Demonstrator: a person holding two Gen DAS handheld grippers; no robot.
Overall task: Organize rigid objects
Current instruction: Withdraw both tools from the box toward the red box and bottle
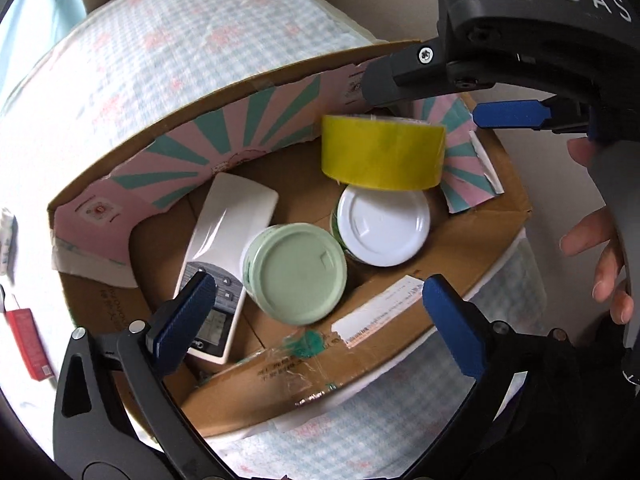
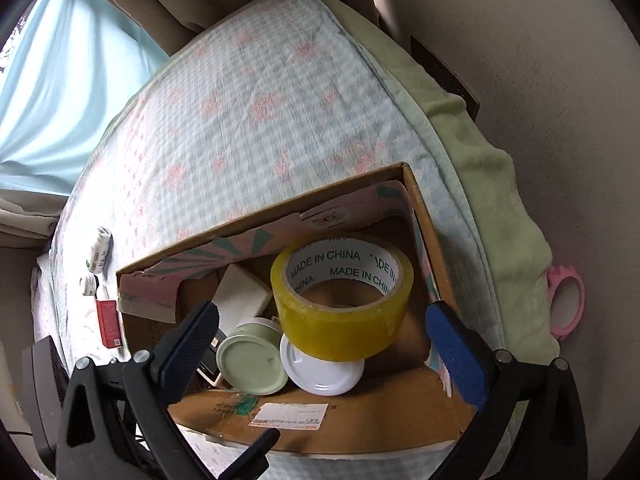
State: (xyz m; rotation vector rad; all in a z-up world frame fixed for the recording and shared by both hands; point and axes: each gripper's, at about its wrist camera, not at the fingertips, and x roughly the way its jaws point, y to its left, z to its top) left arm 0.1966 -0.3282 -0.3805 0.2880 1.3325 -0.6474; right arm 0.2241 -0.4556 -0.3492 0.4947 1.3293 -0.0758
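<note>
Cardboard box [image 1: 472,240] holds yellow tape roll [image 1: 382,152], green-lidded jar [image 1: 296,278], white-lidded jar [image 1: 383,226], remote [image 1: 228,248].

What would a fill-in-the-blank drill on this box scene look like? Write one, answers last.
1. The roll of tape is ____ in colour.
2. It rests partly on the jar with the ____ lid.
3. The remote control lies inside the cardboard ____.
4. Both the left gripper and the right gripper are ____.

Answers: yellow; white; box; open
</note>
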